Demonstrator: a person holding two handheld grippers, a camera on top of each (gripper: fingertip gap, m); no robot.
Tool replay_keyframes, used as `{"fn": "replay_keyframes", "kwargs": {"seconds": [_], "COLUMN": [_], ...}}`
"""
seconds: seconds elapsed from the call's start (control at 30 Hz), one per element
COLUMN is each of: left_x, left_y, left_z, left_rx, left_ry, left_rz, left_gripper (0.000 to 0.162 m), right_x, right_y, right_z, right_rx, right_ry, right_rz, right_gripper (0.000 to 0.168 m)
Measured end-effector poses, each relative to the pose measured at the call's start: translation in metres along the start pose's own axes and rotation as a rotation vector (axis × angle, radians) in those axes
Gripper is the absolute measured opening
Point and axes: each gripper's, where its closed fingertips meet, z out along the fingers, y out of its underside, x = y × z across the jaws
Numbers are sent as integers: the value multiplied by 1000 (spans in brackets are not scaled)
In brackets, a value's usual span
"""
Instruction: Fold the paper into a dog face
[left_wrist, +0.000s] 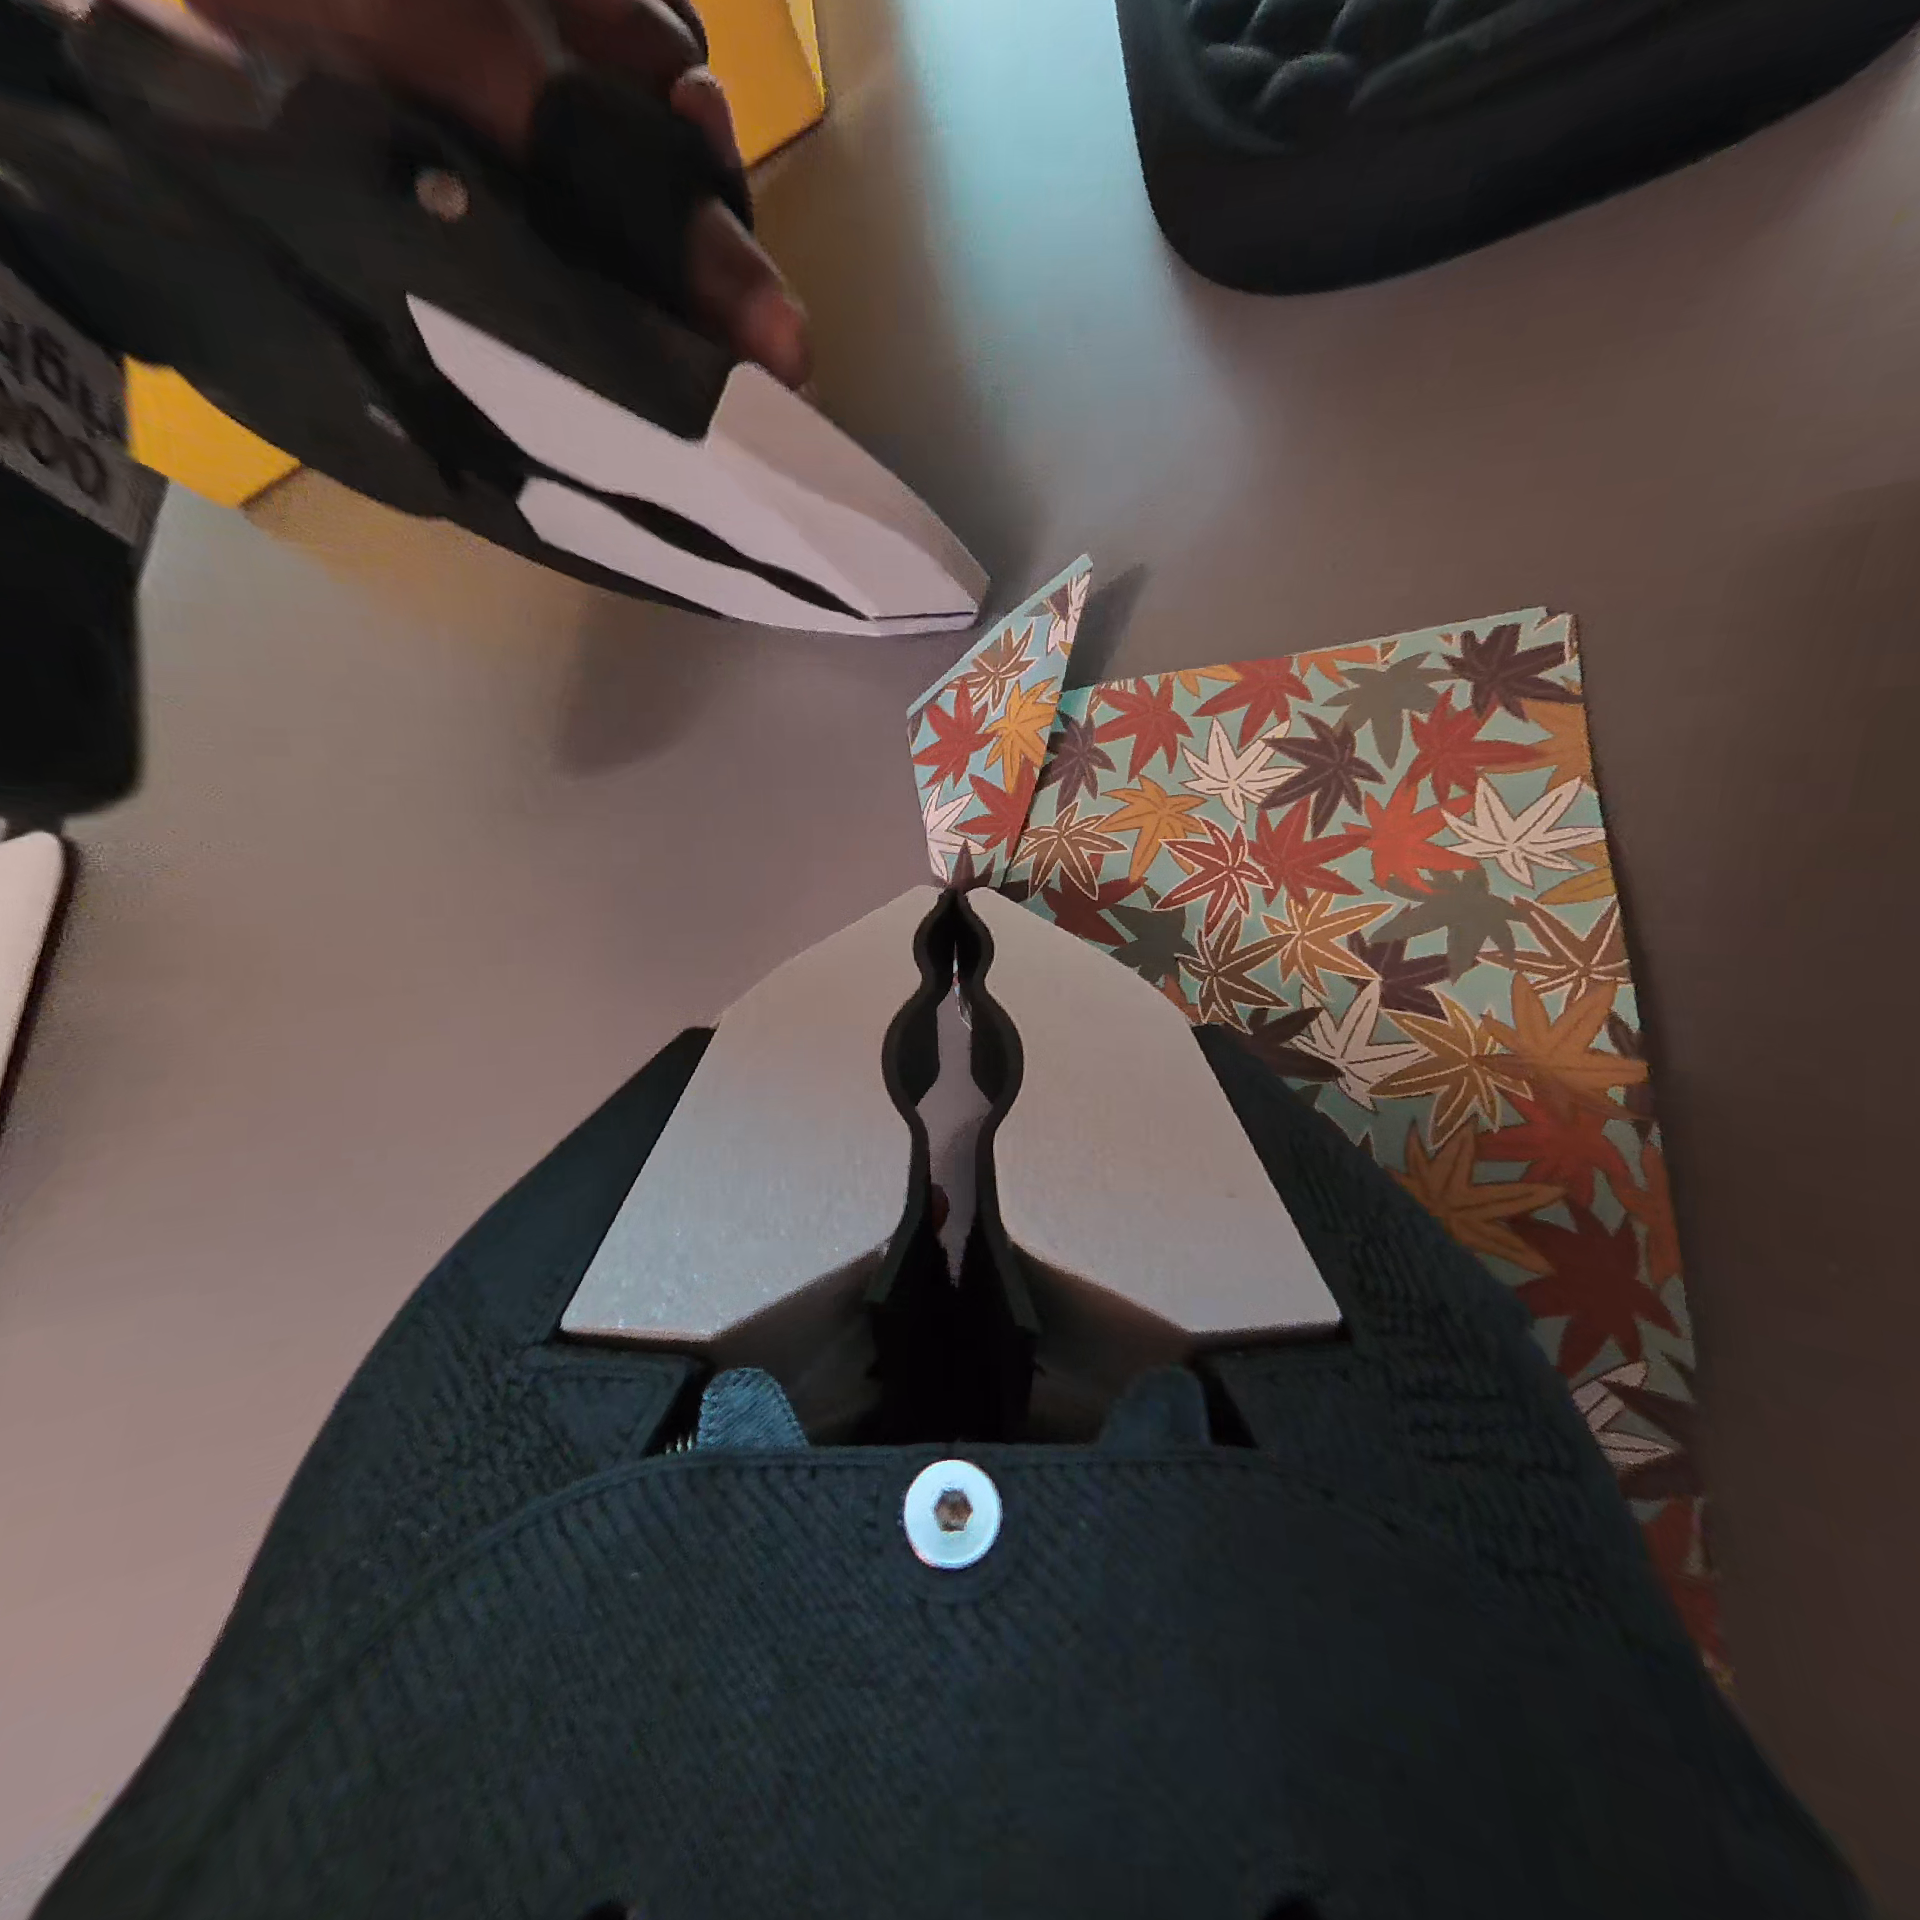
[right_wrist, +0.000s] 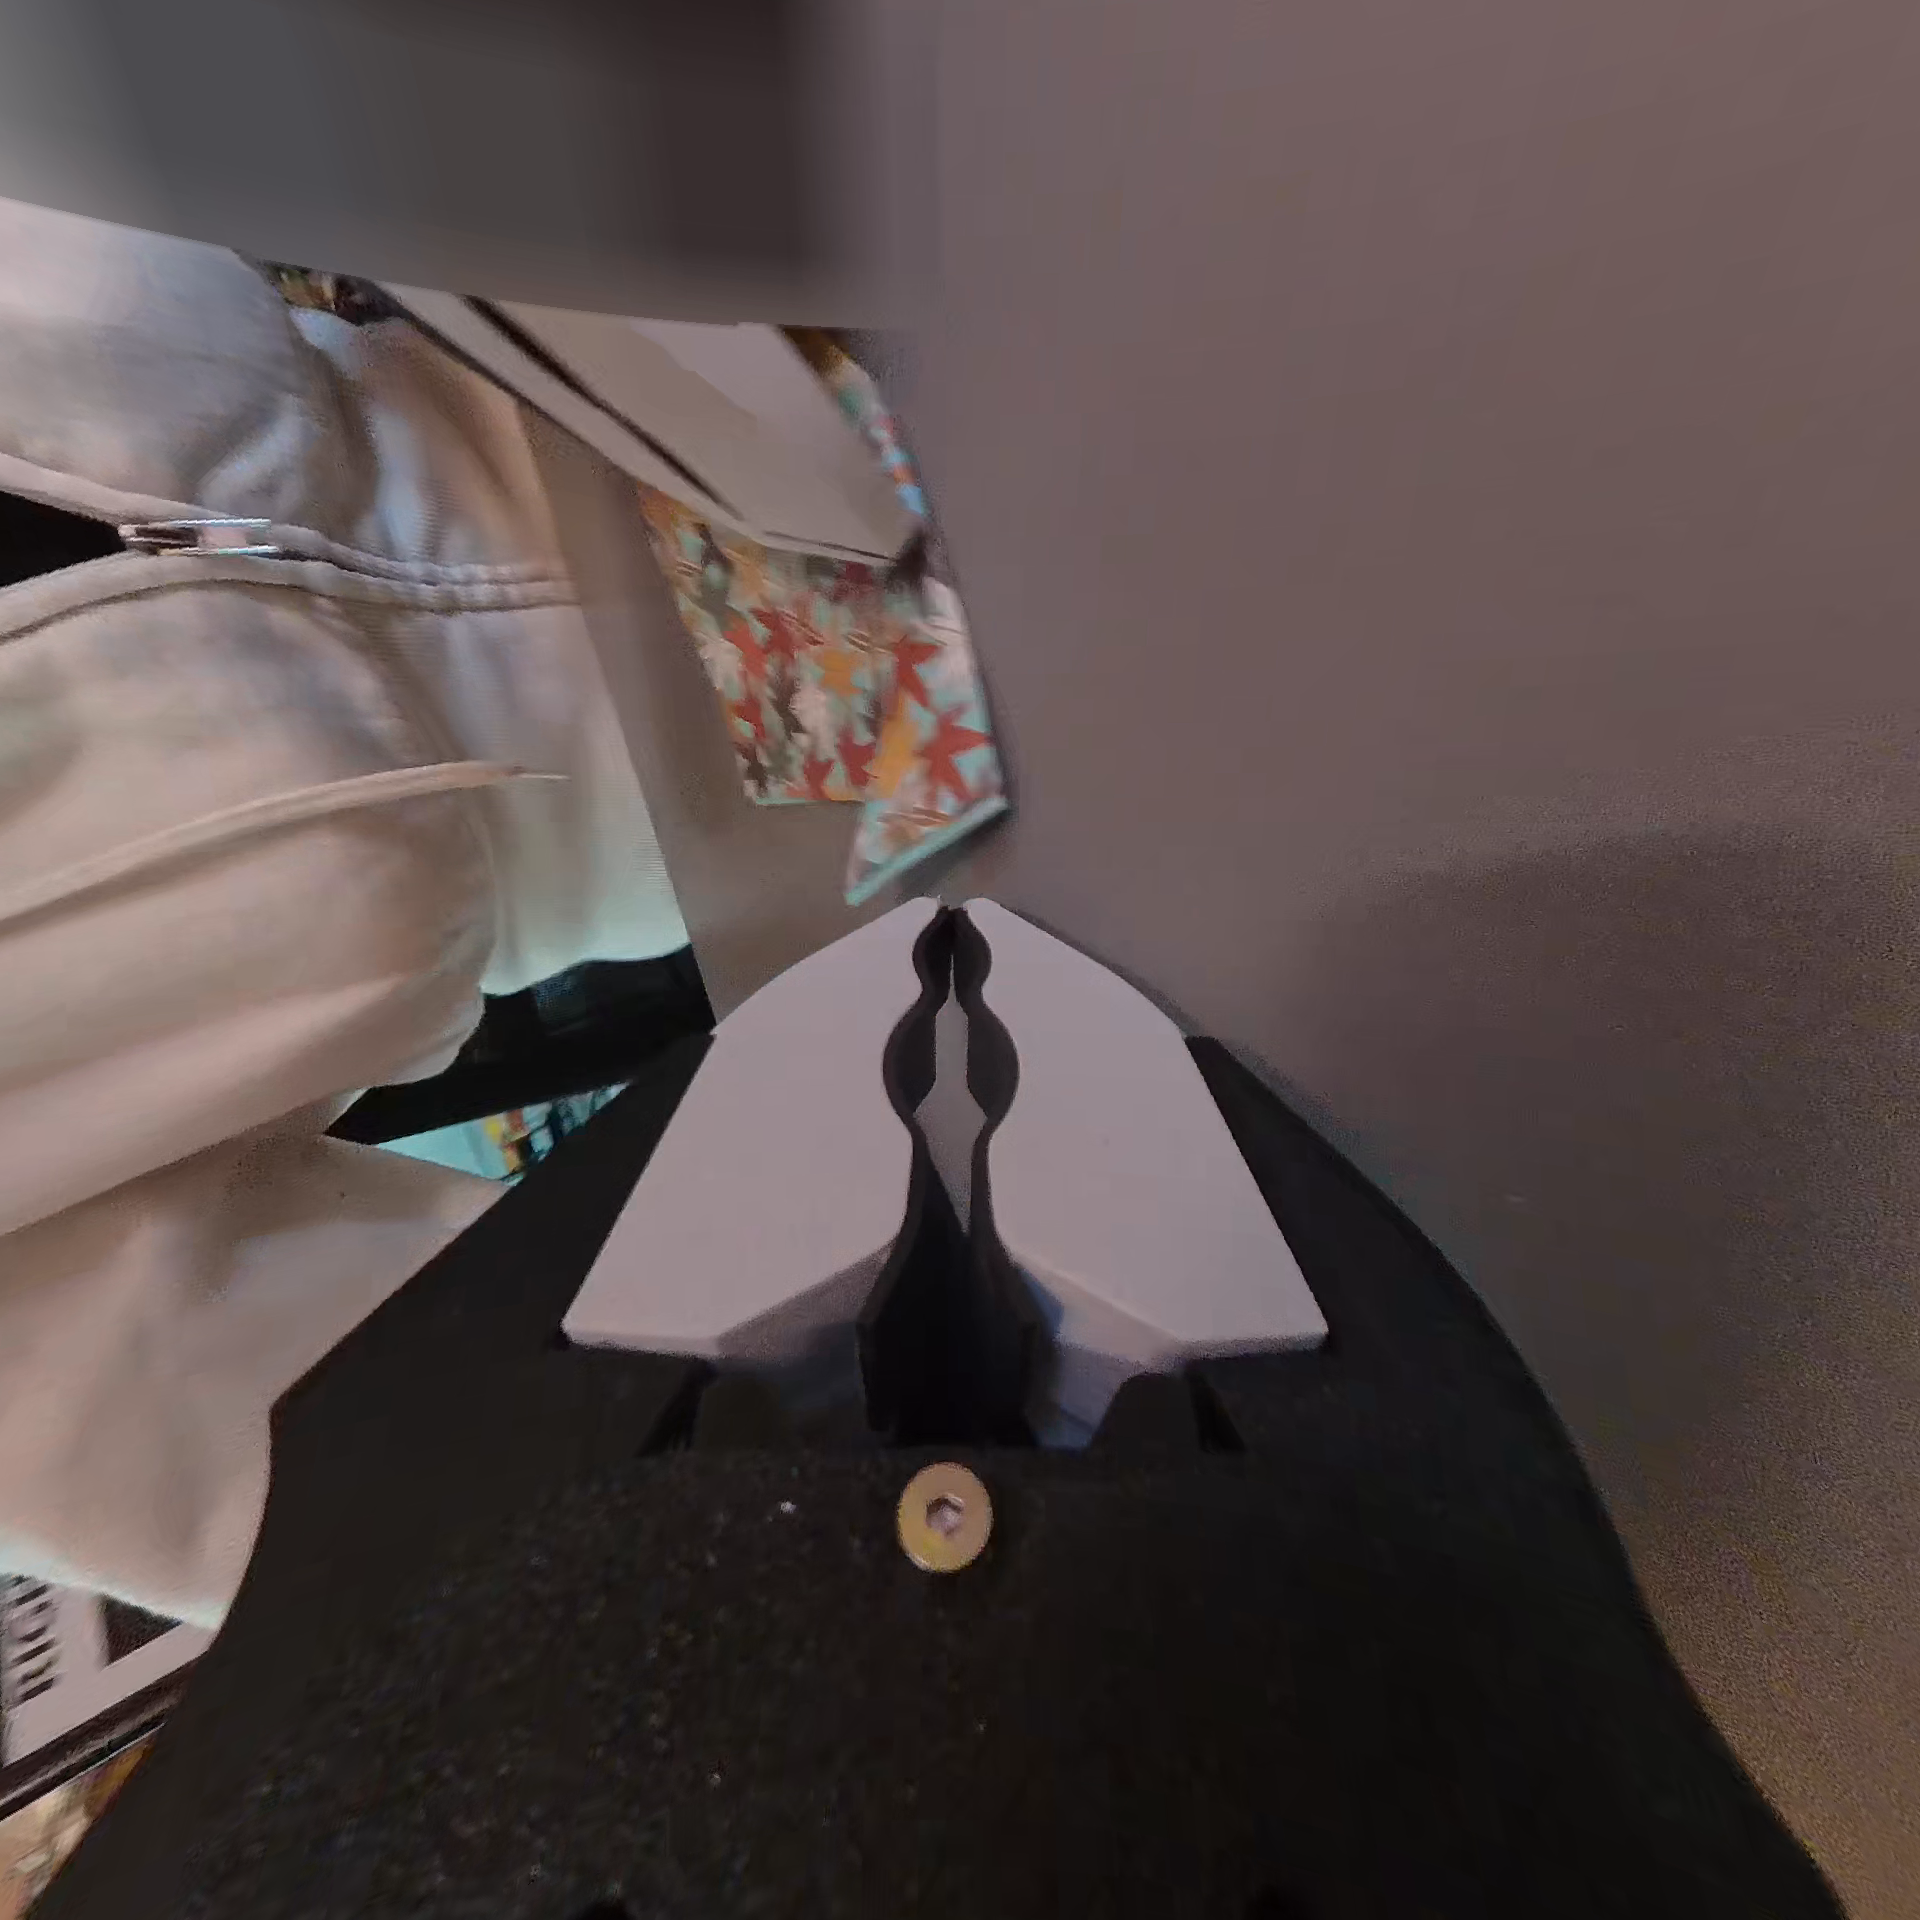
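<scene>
While the left gripper (left_wrist: 953, 902) was clamped on the paper (left_wrist: 1351, 831) at a fold, the right gripper (right_wrist: 951, 910), jaws together, hovered near its raised flap (left_wrist: 997, 727)

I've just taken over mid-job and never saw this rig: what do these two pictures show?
A person works two handheld two-finger tools; each carries a camera looking along its fingers. The left wrist picture shows the left tool, shut, its tip at the edge of the leaf-patterned paper lying on the grey table; one corner flap stands up. The right wrist picture shows the right tool, also shut, holding nothing, just short of that flap.
</scene>
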Motion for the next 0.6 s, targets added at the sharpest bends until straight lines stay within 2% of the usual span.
{"fn": "replay_keyframes", "kwargs": {"seconds": [0.07,0.2,0.27,0.37,0.47,0.6], "left_x": [0,-19,-26,-28,-16,-6], "left_y": [0,-2,-5,-11,-15,-1], "left_z": [-2,-26,-37,-32,-14,2], "left_rx": [8,104,142,132,54,-66], "left_ry": [18,-18,-37,-68,-39,-14], "left_rz": [-17,-109,-143,-126,-61,12], "left_gripper": [0,0,0,0,0,0], "right_x": [-22,-35,-33,-28,-20,-16], "right_y": [-13,-38,-43,-51,-50,-52], "right_z": [-5,-14,-6,5,16,17], "right_rx": [135,364,370,364,327,367], "right_ry": [-41,107,137,131,157,169], "right_rz": [-87,-277,-330,-330,-331,-314], "right_gripper": [0,0,1,2,1,1]}}
